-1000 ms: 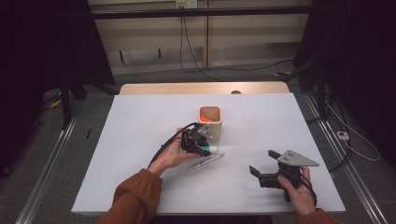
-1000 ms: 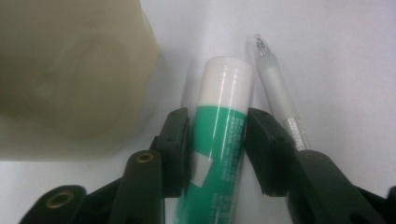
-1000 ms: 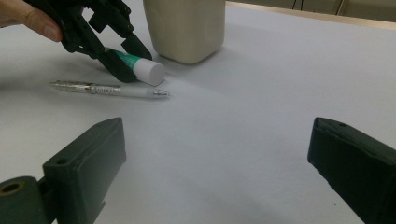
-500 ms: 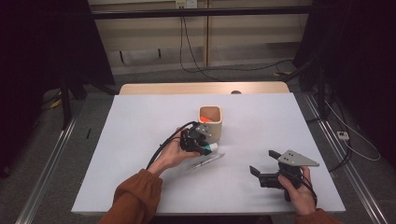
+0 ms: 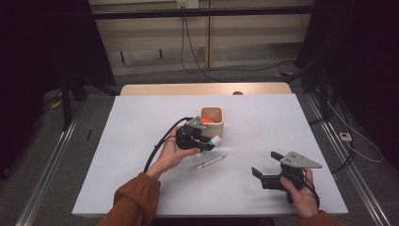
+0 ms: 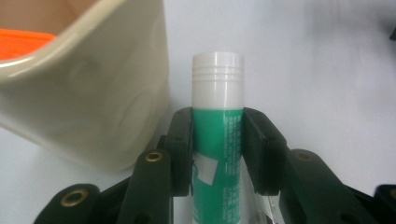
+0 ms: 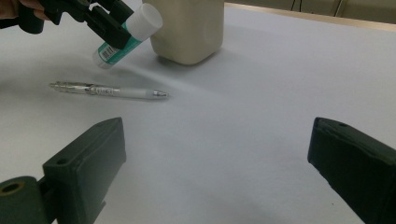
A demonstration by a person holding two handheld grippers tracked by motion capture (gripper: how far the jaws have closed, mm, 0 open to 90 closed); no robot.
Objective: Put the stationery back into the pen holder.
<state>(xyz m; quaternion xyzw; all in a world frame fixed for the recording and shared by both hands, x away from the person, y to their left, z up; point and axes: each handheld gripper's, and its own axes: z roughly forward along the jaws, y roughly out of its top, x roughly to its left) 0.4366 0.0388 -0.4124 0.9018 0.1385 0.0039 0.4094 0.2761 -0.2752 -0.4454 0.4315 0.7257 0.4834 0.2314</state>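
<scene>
High view: L gripper (image 5: 207, 140) pinches a glue stick (image 5: 214, 141), green body w/ white cap, held just beside the cup (image 5: 212, 121) on its near side; cap end points right. Orange item (image 5: 201, 120) sits inside the cup. Pen (image 5: 207, 162) lies on the table (image 5: 141, 117) just below the L gripper, apart from it. R gripper (image 5: 266, 165) is held low at the table's right, well apart from the rest, jaws spread, nothing between. Vs earlier frame: almost no change; L gripper, glue stick, pen and R gripper sit where they were, grip the same. L gripper view: both jaws press the stick's green body (image 6: 218, 140) from either side, white cap sticking out past the tips, cup wall (image 6: 93, 102) right next to it at left, orange bit at top left. R gripper view: own jaws wide apart over bare table; farther off, pen (image 7: 107, 90) flat on table, L gripper (image 7: 112, 28) w/ glue stick (image 7: 128, 35) tilted, cap up, lifted off the table, beside the cup (image 7: 189, 28).
</scene>
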